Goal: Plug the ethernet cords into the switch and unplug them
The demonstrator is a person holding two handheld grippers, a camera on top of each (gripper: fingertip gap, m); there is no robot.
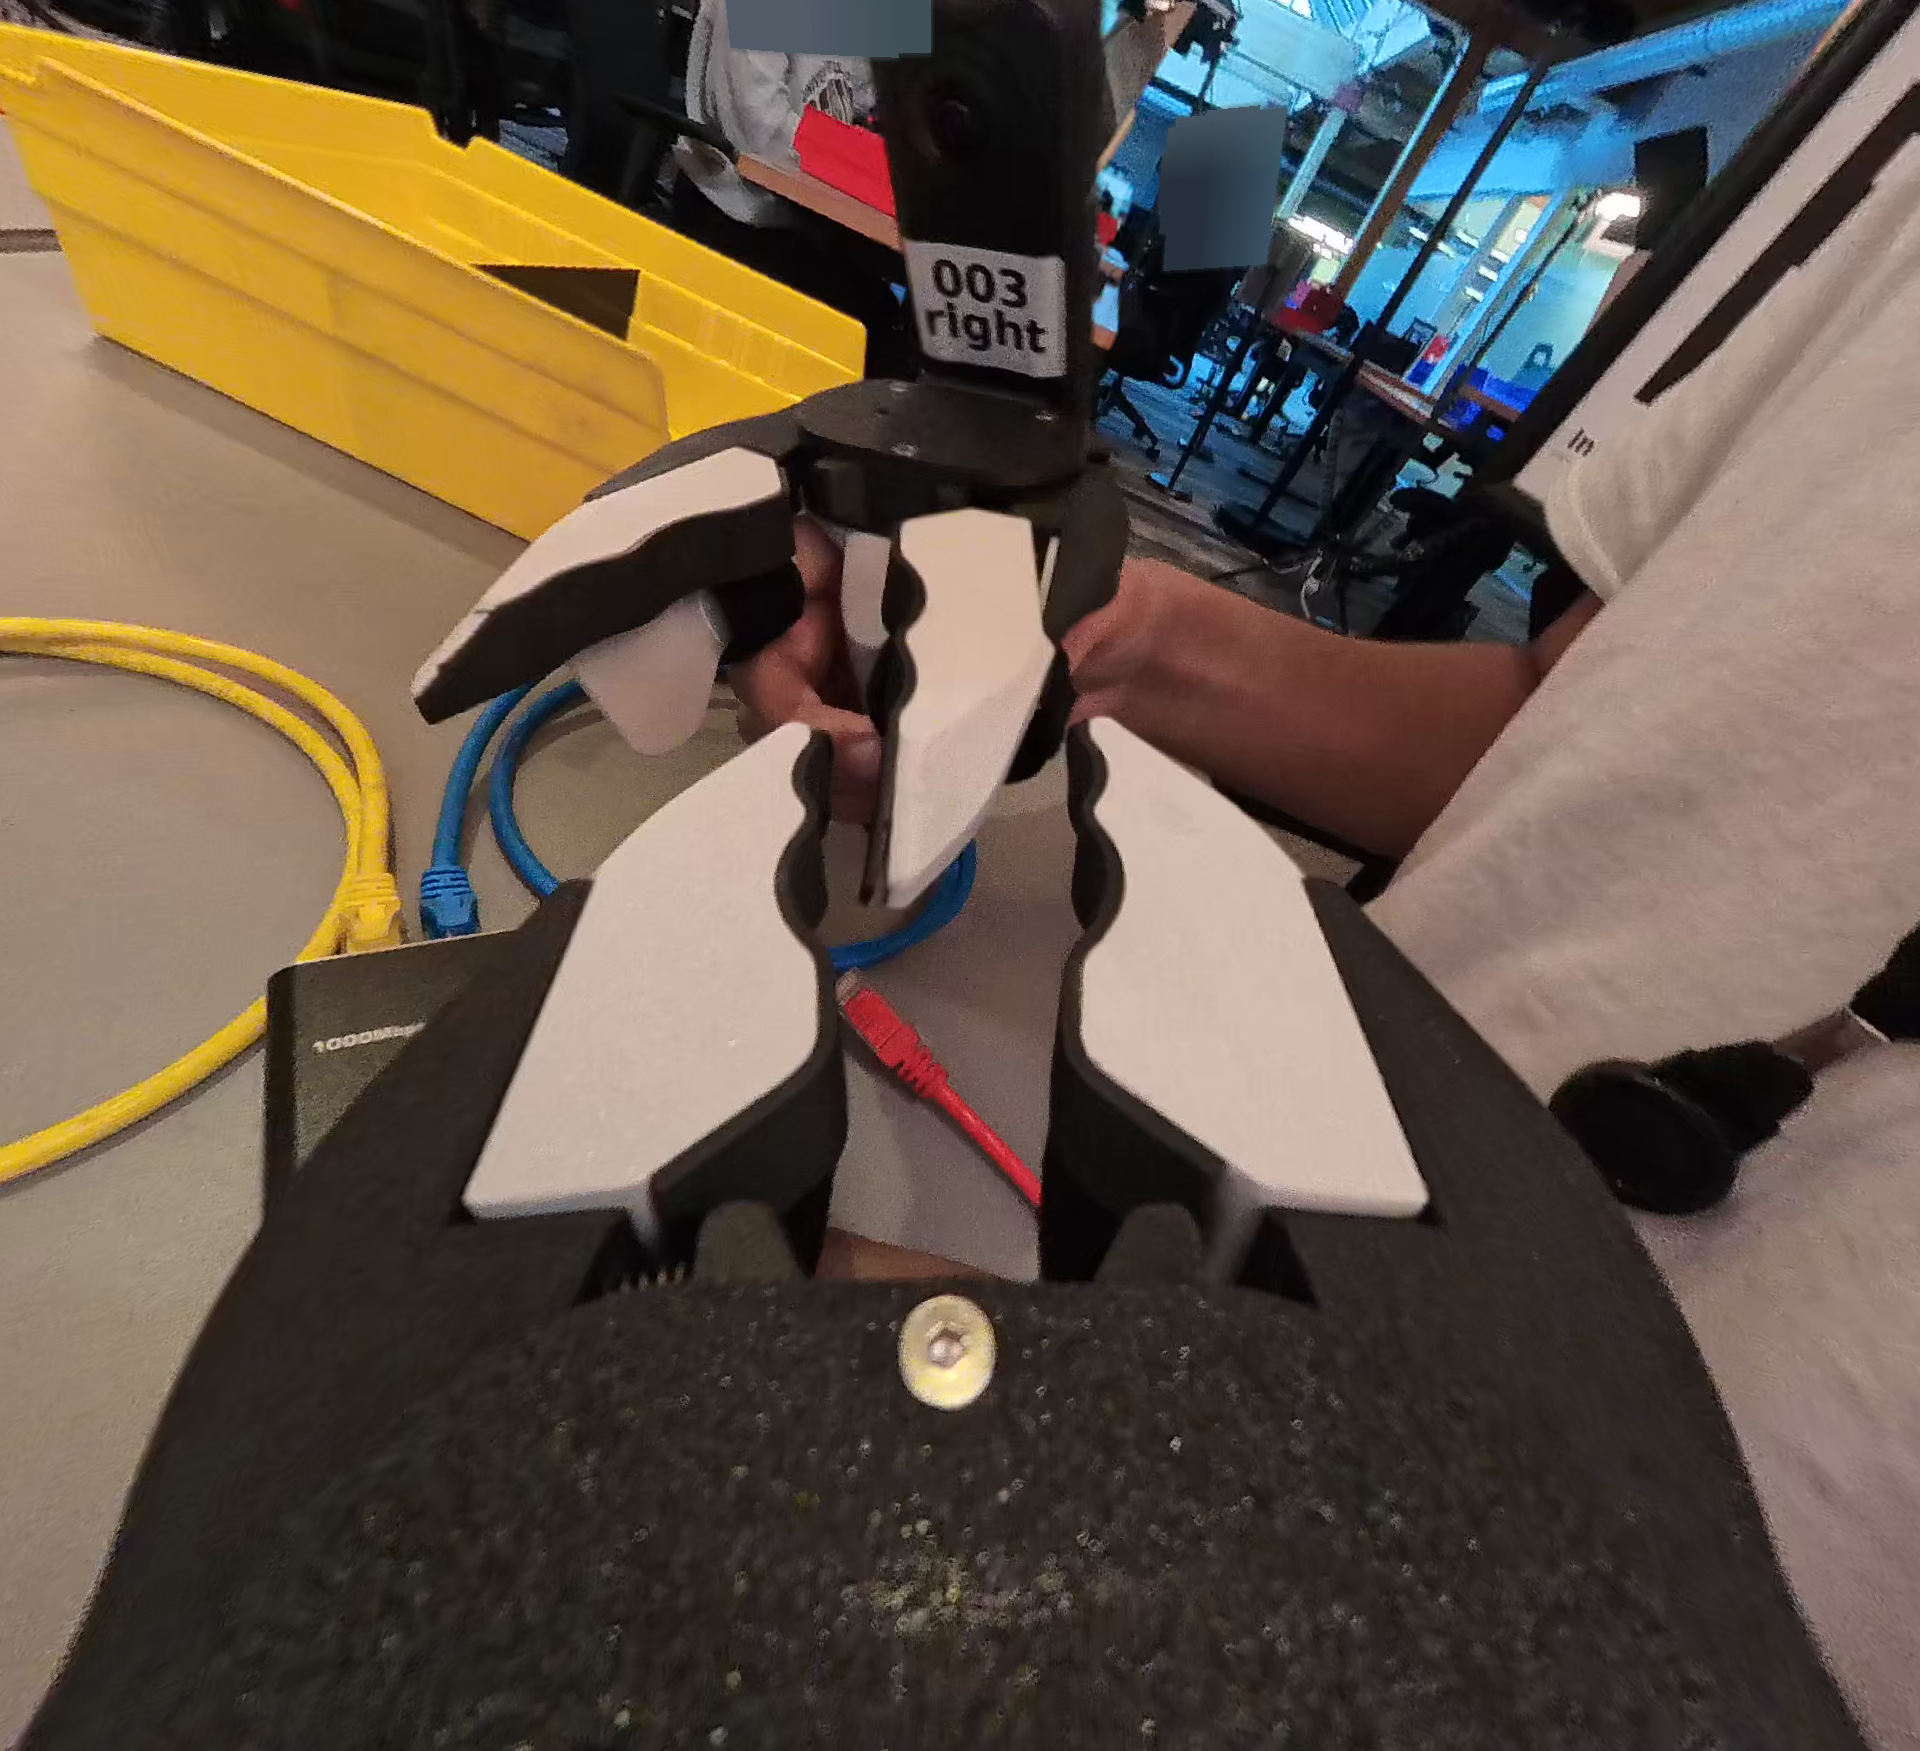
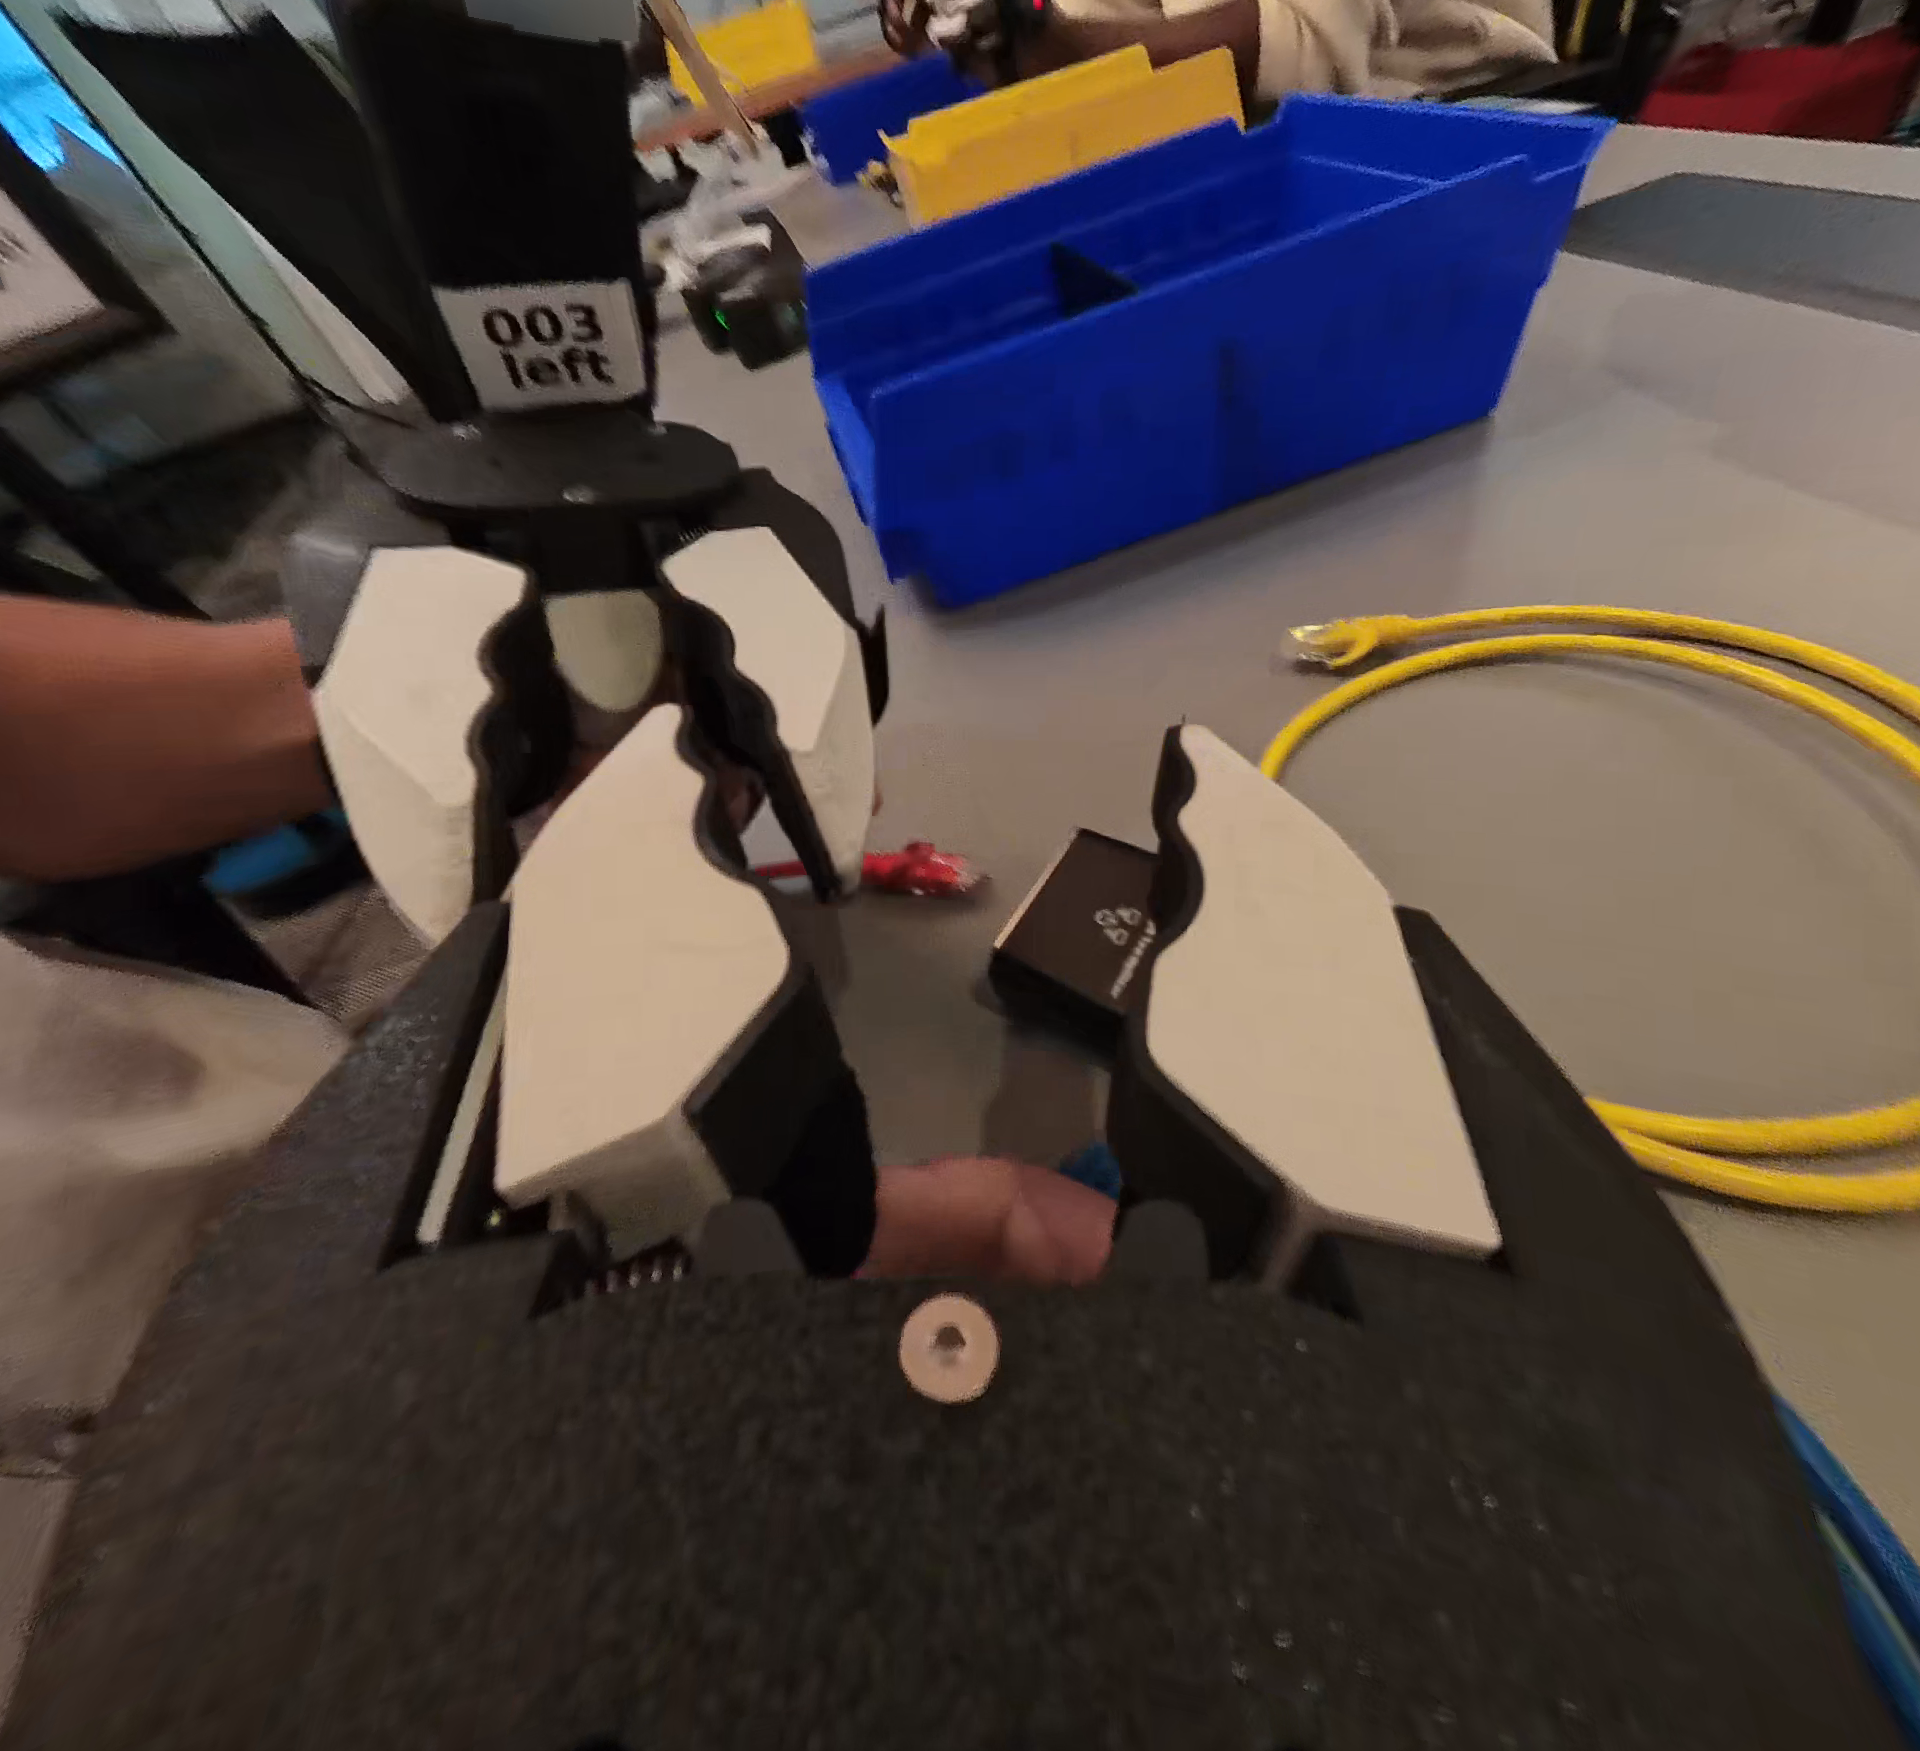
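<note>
Both grippers, left and right, stand spread wide and hold nothing. Between the left fingers, the red cord's plug lies loose on the table. Yellow cord and blue cord plugs meet the black switch.

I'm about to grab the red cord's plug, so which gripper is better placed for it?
Probably the left gripper: it is open, and the red plug lies on the table between its fingers. The right gripper, also open, has the switch nearer its fingers.
</note>
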